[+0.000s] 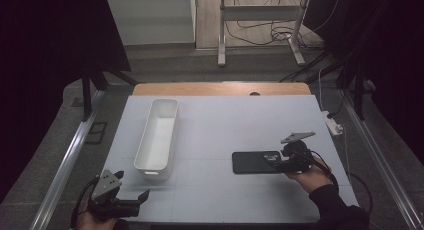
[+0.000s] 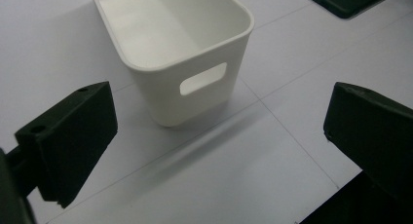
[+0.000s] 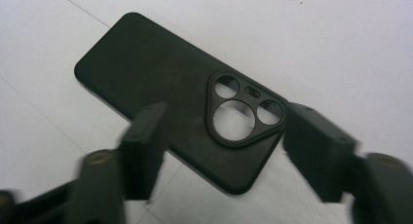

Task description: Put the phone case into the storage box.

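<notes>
Looks like the pick-up step is what's in hand here: a black phone case [image 3: 170, 121] is being straddled by the right gripper [image 3: 221, 151], with the jaws spread apart and one set on each long edge of the case at its camera-cutout end. Nothing is pinched yet, as far as can be told; the near jaw is blurred in the right gripper view, so whether it's already brushing the edge can't be called for sure. The case is lying flat, back side up, on the white table [image 1: 225, 120], just ahead of and under that gripper, and in the high view the same case [image 1: 252, 161] is seen poking out to the gripper's left side from the right gripper [image 1: 282, 162]. The left gripper [image 1: 135, 197] is parked low near the table's front edge, jaws wide open and holding nothing, with the short handled end of a white bin [image 2: 190, 63] straight ahead of it, a little way off. For the next move, the right jaws would probably need to be closed squarely on the case's two long edges, kept low enough to catch such a thin, flat thing without it being skidded away. After that, the bin [image 1: 159, 135] well off to that gripper's left seems the likely drop spot.
</notes>
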Motion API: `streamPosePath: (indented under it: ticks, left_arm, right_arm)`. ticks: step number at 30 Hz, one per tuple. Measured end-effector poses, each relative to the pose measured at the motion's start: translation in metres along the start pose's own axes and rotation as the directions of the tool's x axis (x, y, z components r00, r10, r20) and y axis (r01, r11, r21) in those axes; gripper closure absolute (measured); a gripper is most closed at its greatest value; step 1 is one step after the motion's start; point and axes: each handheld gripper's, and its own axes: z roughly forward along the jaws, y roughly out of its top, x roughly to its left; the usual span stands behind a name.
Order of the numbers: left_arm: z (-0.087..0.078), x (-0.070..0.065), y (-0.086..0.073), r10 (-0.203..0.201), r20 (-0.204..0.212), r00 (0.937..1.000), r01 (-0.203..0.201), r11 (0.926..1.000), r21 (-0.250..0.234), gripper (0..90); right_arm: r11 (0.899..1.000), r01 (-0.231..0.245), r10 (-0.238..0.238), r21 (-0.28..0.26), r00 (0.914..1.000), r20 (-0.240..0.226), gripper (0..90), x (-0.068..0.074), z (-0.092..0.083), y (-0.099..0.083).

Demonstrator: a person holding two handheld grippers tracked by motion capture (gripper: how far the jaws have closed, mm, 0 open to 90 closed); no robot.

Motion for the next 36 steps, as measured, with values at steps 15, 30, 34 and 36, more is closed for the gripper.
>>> streamPosePath:
  ticks: [15, 30, 34, 36]
  left_arm:
    - [0.000, 0.000, 0.000, 0.000, 0.003, 1.0000, 0.000, 1.0000, -0.003, 0.0]
    - [-0.001, 0.000, 0.000, 0.003, 0.005, 1.0000, -0.003, 1.0000, -0.004, 0.0]
    - [0.000, 0.000, 0.000, 0.003, 0.004, 1.0000, -0.003, 1.0000, -0.003, 0.0]
    - [0.000, 0.000, 0.000, 0.004, 0.005, 1.0000, -0.004, 1.0000, -0.003, 0.0]
  right_arm:
    - [0.995, 0.041, -0.036, 0.089, 0.9979, -0.054, 89.3, 0.001, 0.009, -0.006]
    - [0.988, 0.053, -0.043, 0.143, 0.9966, -0.070, 89.3, 0.001, 0.016, -0.023]
    - [0.985, 0.058, -0.046, 0.161, 0.9962, -0.074, 89.3, 0.001, 0.017, -0.027]
    - [0.985, 0.057, -0.046, 0.162, 0.9965, -0.070, 89.4, 0.002, 0.018, -0.028]
